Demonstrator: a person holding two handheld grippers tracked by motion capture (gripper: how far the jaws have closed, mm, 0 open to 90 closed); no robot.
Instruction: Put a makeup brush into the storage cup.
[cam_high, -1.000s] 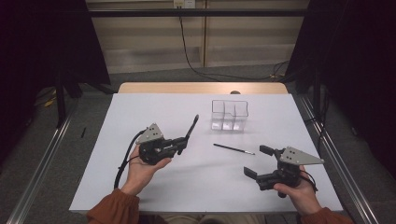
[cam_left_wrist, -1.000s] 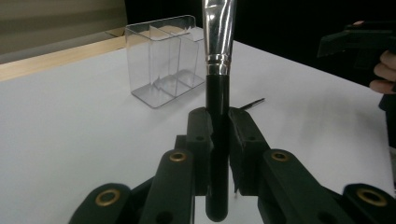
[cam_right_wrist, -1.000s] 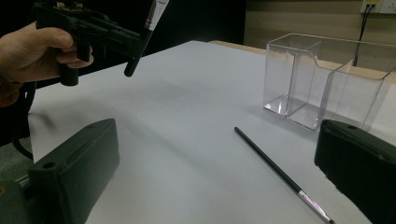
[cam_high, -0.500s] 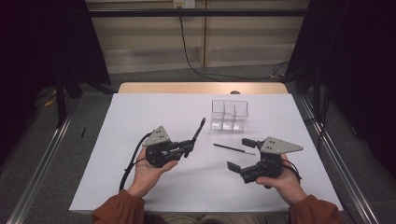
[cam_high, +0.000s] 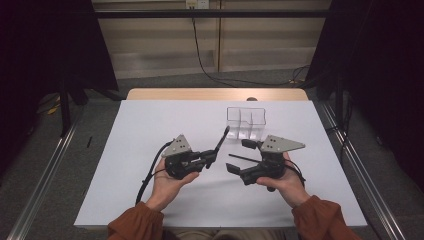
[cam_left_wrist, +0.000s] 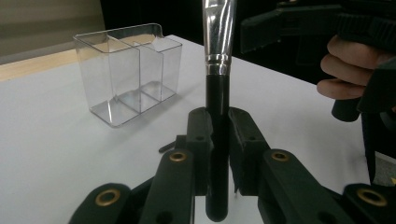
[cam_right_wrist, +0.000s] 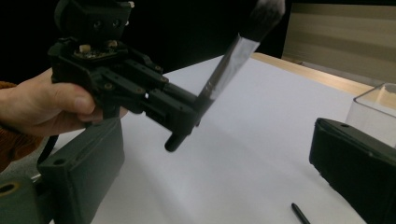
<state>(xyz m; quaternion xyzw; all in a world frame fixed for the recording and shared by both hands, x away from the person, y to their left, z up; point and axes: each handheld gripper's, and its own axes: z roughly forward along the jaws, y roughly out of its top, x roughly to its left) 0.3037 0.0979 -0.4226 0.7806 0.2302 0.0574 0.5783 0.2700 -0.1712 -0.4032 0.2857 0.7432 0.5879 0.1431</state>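
Note:
A makeup brush (cam_high: 221, 141) with a black handle and silver ferrule (cam_left_wrist: 218, 42) is clamped by its handle in my left gripper (cam_high: 210, 157), which is shut on it; the bristle end points up and away toward the organizer. In the left gripper view the handle (cam_left_wrist: 217, 140) stands upright between the pads. My right gripper (cam_high: 240, 156) faces left with its jaws wide open and nothing between them, close beside the brush. In the right gripper view the left gripper (cam_right_wrist: 140, 98) and the brush (cam_right_wrist: 227, 60) are just ahead. A thin black pencil (cam_high: 246, 158) lies on the table under the right gripper.
A clear plastic organizer (cam_high: 246, 122) with several compartments stands on the white table (cam_high: 150, 125) just beyond both grippers, and stands empty in the left gripper view (cam_left_wrist: 126, 74). The pencil's tip (cam_right_wrist: 301, 214) lies near my right jaw. Dark curtains flank the table.
My right gripper has moved left and away from the front edge, closing in on the left gripper. The left gripper has shifted slightly right with the brush still clamped.

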